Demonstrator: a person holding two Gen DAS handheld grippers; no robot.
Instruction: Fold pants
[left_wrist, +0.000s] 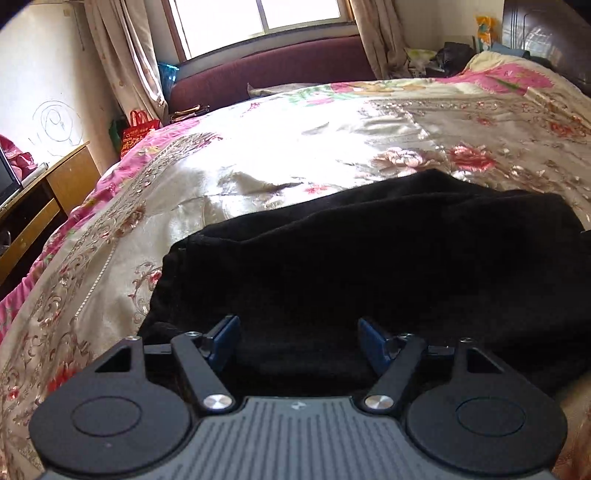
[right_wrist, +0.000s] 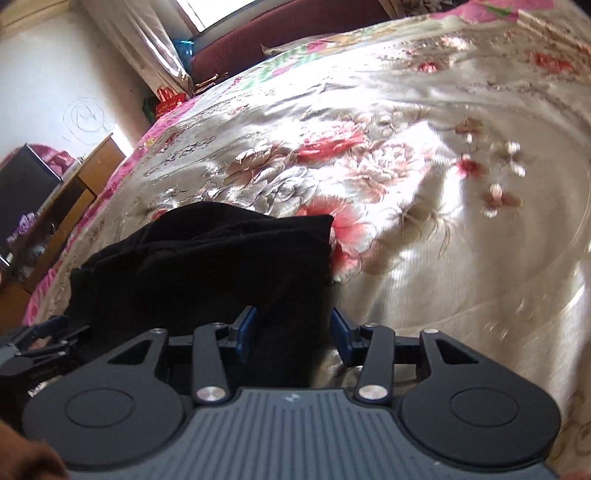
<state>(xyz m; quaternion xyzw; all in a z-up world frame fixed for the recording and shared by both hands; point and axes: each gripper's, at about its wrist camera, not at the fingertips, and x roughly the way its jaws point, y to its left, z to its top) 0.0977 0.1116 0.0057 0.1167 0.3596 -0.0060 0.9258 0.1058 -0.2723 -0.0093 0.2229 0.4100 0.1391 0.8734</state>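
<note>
The black pants (left_wrist: 369, 258) lie bunched in thick overlapping layers on the satin floral bedspread (left_wrist: 258, 155), near the bed's front edge. The left gripper (left_wrist: 299, 343) hovers over their near-left part with its jaws spread wide and nothing pinched between the blue pads. Further right, the right gripper (right_wrist: 293, 332) straddles the pile's right-hand edge, its jaws partly apart and not pressing on the cloth. The fabric looks soft, limp and fairly light, likely to sag and drag, and the glossy cover under it should let it slide easily; a firm pinch through all layers at an outer edge or corner seems the best hold
</note>
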